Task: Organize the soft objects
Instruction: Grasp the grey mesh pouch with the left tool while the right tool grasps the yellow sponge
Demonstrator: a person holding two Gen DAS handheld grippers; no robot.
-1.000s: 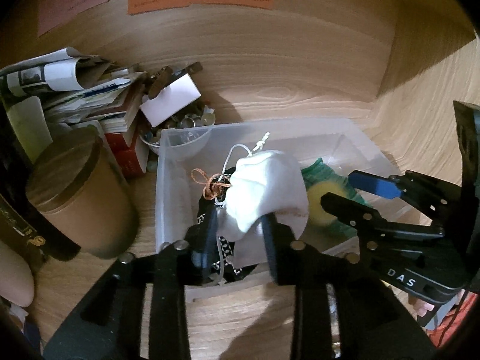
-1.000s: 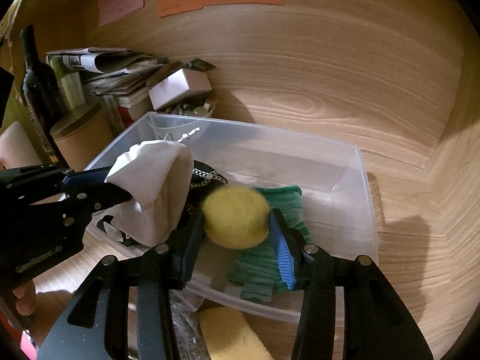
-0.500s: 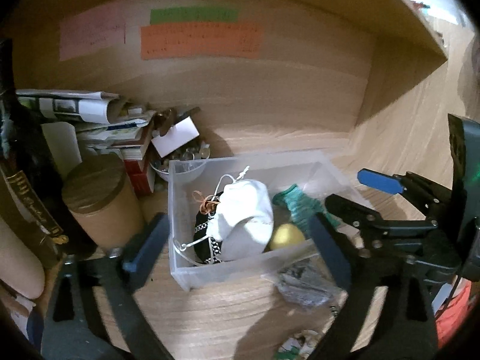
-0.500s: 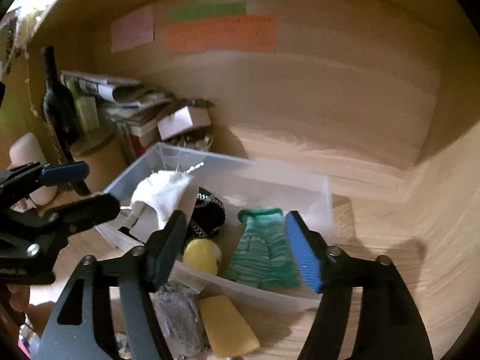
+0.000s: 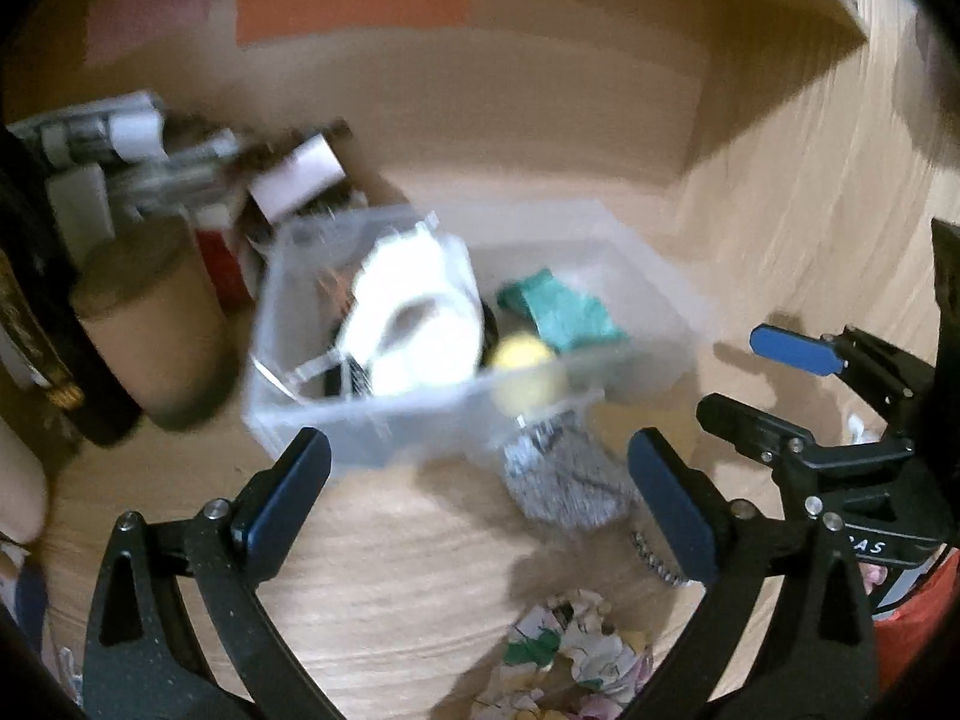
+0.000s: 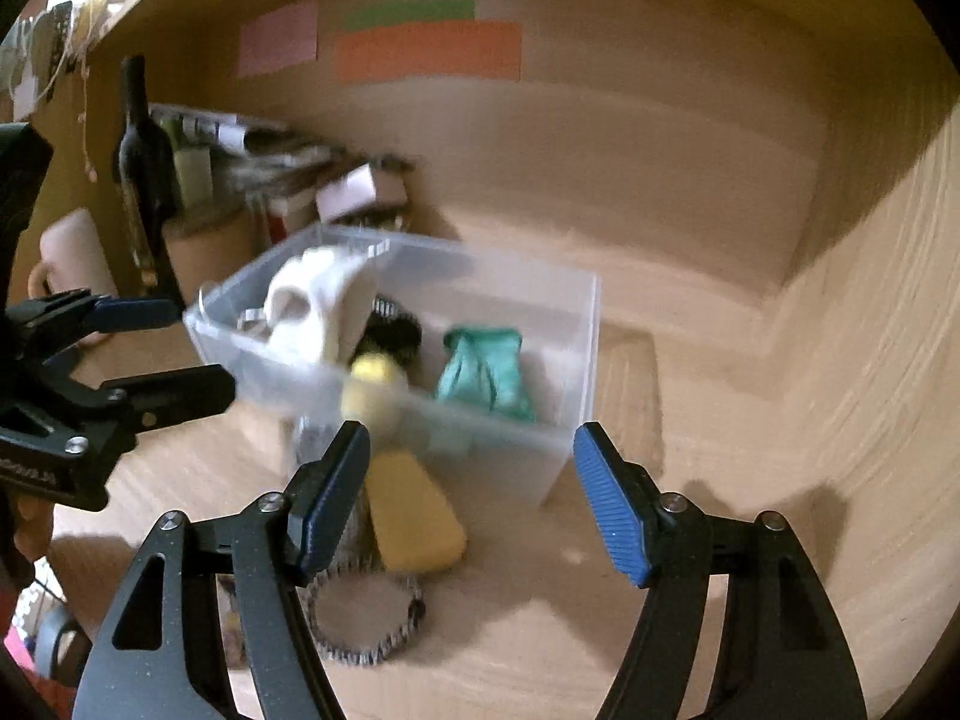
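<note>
Little writing can be read: the right gripper [image 5: 738,381], seen at the right edge of the left wrist view, carries white letters that look like "DAS" on its black body. Three paper notes on the far wall — the pink note [image 6: 278,47], the green note [image 6: 410,13] and the orange note [image 6: 427,51] — are too blurred to read.

The clear plastic bin [image 6: 576,360] stands on the wooden bench [image 6: 690,570], toward the far left. Inside it, at the left, a white cloth [image 6: 318,309] stands bunched up above the rim; a dark patterned item [image 6: 396,333] lies just right of it, and a green knitted piece [image 6: 483,369] sits further right. A round yellow ball [image 6: 373,387] rests inside, against the near wall.

Outside the bin, just near its front wall, lie a yellow sponge [image 6: 414,519] and a grey fuzzy cloth [image 5: 561,480], with a black-and-white patterned band [image 6: 366,618] nearer still. A crumpled floral fabric [image 5: 570,660] lies at the near edge in the left wrist view.

The left gripper [image 5: 480,501] is spread wide with nothing between its fingers; the right gripper likewise stands wide apart and holds nothing. Left of the bin are a brown cylinder [image 5: 150,324] — a lidded canister — a dark bottle [image 6: 141,150] and a stack of papers [image 5: 120,150].
</note>
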